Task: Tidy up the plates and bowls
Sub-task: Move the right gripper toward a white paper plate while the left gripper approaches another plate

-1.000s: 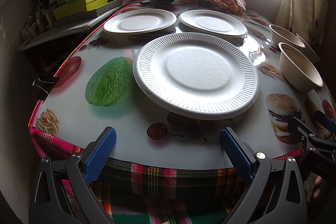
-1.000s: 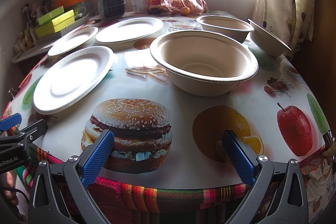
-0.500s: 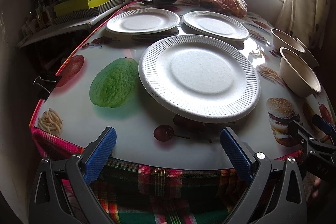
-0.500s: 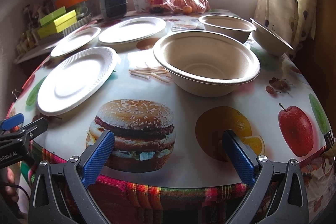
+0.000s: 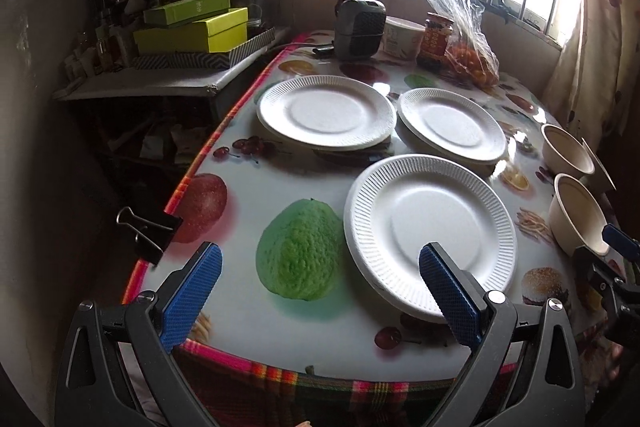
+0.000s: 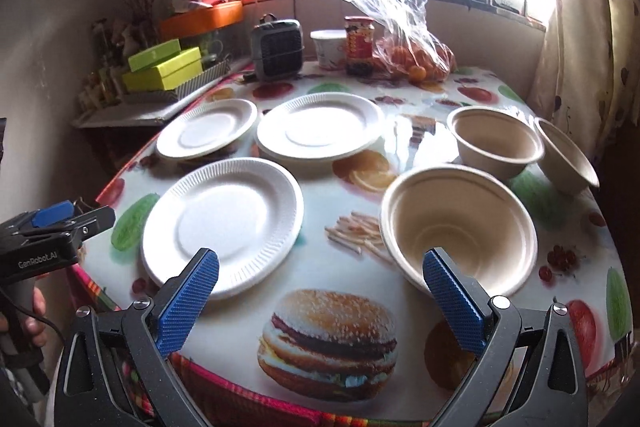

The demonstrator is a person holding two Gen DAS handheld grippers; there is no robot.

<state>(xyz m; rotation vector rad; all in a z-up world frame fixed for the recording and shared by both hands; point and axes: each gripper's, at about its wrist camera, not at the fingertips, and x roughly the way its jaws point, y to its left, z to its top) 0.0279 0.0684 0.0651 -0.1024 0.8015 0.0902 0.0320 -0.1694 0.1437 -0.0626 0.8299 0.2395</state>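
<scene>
Three white paper plates lie on the fruit-print table: a near plate [image 5: 430, 233] [image 6: 224, 225], a far-left plate [image 5: 326, 111] [image 6: 208, 127] and a far-right plate [image 5: 452, 123] [image 6: 320, 126]. Three beige bowls stand at the right: a near bowl [image 6: 458, 229] [image 5: 576, 213], a middle bowl [image 6: 496, 141] [image 5: 566, 151] and a tilted bowl [image 6: 566, 157] at the table's right edge. My left gripper [image 5: 320, 293] hangs open above the table's front-left edge, its right finger over the near plate's rim. My right gripper [image 6: 322, 297] is open above the front edge, holding nothing.
A small fan heater [image 5: 360, 27], a tub [image 6: 328, 47], a jar [image 6: 359, 43] and a bag of oranges [image 6: 412, 47] stand at the back. Green boxes [image 5: 192, 29] sit on a side shelf at left. A binder clip [image 5: 146, 229] grips the table's left edge.
Both grippers have risen and tipped downward, so the views look onto the table from higher up. The left view has also swung leftward. Plates and bowls have not moved.
</scene>
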